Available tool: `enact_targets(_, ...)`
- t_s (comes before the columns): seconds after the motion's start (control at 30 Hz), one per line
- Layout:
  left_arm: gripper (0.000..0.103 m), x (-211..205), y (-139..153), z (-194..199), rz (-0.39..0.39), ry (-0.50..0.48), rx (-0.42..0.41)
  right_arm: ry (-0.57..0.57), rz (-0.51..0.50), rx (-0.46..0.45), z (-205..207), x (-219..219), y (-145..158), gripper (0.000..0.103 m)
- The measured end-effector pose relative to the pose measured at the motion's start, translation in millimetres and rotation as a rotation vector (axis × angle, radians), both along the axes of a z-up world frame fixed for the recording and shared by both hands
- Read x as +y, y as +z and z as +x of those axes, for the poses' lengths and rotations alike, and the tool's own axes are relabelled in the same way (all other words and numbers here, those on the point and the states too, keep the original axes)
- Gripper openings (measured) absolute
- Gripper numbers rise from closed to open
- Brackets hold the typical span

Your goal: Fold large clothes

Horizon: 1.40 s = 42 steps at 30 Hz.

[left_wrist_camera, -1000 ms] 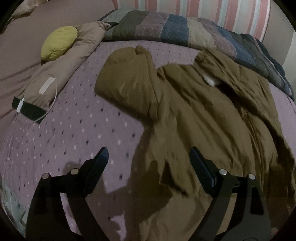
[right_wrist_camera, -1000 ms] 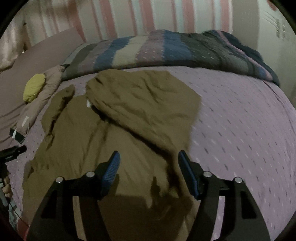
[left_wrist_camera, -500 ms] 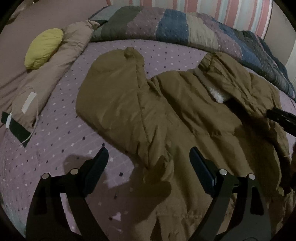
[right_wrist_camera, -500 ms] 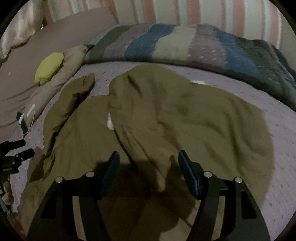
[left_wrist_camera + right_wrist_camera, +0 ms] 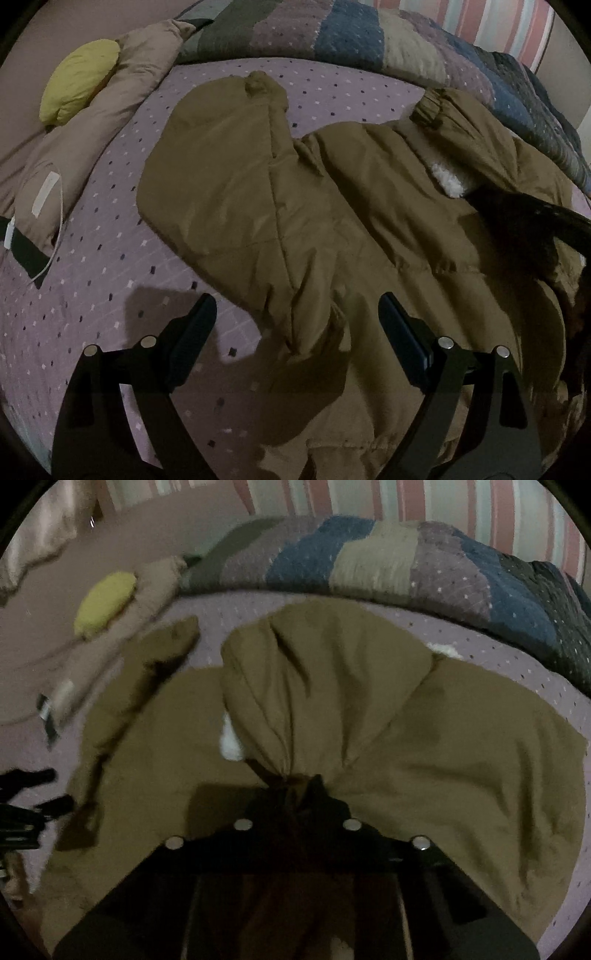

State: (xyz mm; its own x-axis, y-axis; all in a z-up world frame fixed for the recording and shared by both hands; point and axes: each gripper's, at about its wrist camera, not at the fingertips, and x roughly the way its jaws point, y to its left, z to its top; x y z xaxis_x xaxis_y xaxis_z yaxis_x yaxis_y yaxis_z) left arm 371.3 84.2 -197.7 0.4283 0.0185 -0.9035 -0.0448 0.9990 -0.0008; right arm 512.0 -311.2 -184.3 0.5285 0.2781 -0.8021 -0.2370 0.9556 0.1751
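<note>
A large brown padded jacket (image 5: 332,221) lies spread on the purple dotted bedsheet (image 5: 110,258), one sleeve thrown out to the left and white fleece lining (image 5: 448,181) showing at the collar. My left gripper (image 5: 295,325) hangs open over the sleeve's lower edge, fabric below the gap but untouched by the pads. In the right wrist view the jacket (image 5: 461,738) bunches into my right gripper (image 5: 299,779), which is shut on a pinched fold of it. The right gripper's dark body also shows at the right edge of the left wrist view.
A striped patchwork quilt (image 5: 351,40) is heaped along the far side of the bed. A tan pillow (image 5: 92,122) with a yellow cushion (image 5: 79,85) on it lies at the left, with a white cable (image 5: 55,243) beside it. A striped wall stands behind.
My right gripper has closed from wide open onto a fold of the jacket, gathering the cloth. Both grippers came closer over the jacket. The left one stayed open.
</note>
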Motion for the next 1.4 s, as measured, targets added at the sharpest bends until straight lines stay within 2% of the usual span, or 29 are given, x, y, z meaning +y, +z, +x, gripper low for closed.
enact_targets(0.13, 0.089, 6.0, 11.4, -15.3, 0.011, 0.008, -0.035, 0.040, 0.060, -0.034, -31.0, 1.6, 22.5, 0.013)
enact_targets(0.23, 0.089, 14.0, 19.7, -27.9, 0.011, 0.021, -0.054, 0.104, 0.099, -0.019, -62.3, 11.4, 27.8, 0.013)
enact_targets(0.4, 0.089, 26.9, 28.5, -38.9, 0.002, 0.053, -0.060, 0.192, 0.074, 0.007, -104.5, 37.0, 16.3, 0.013)
enact_targets(0.5, 0.089, 33.0, 31.3, -44.0, -0.011, 0.068, -0.057, 0.181, 0.057, 0.052, -107.4, 39.1, 2.0, 0.013)
enact_targets(0.57, 0.089, 31.9, 33.1, -45.6, -0.009, 0.071, -0.053, 0.155, 0.041, 0.071, -103.9, 38.2, -6.1, 0.017)
enact_targets(0.6, 0.089, 29.8, 35.3, -47.0, -0.005, 0.068, -0.055, 0.148, 0.037, 0.074, -103.6, 37.6, -6.3, 0.020)
enact_targets(0.63, 0.089, 27.3, 37.8, -47.7, -0.002, 0.063, -0.058, 0.140, 0.039, 0.079, -102.7, 36.6, -4.3, 0.030)
enact_targets(0.67, 0.089, 22.4, 40.8, -48.2, 0.003, 0.050, -0.065, 0.140, 0.045, 0.076, -104.4, 36.0, 0.7, 0.052)
enact_targets(0.73, 0.093, 11.1, 46.5, -46.7, 0.013, 0.024, -0.079, 0.132, 0.025, 0.027, -112.9, 34.3, 15.7, 0.072)
enact_targets(0.8, 0.094, -0.7, 50.2, -43.0, 0.011, 0.001, -0.087, 0.122, 0.027, -0.008, -120.1, 25.5, 30.7, 0.073)
enact_targets(0.93, 0.094, -33.2, 52.4, -26.7, 0.014, -0.056, -0.086, 0.011, -0.003, -0.049, -124.5, -16.7, 45.2, 0.073)
enact_targets(1.17, 0.094, -92.9, 57.3, 0.7, -0.021, -0.140, -0.115, -0.262, -0.017, -0.071, -117.6, -103.2, 38.4, 0.073)
enact_targets(1.27, 0.092, -116.9, 51.6, 19.9, -0.035, -0.143, -0.112, -0.378, 0.018, -0.089, -106.1, -127.3, 33.3, 0.073)
enact_targets(1.33, 0.086, -130.0, 45.0, 32.2, -0.032, -0.145, -0.092, -0.423, 0.030, -0.098, -96.7, -134.5, 30.2, 0.073)
enact_targets(1.4, 0.086, -138.7, 36.0, 43.4, -0.002, -0.146, -0.085, -0.444, 0.040, -0.112, -83.5, -134.3, 25.5, 0.073)
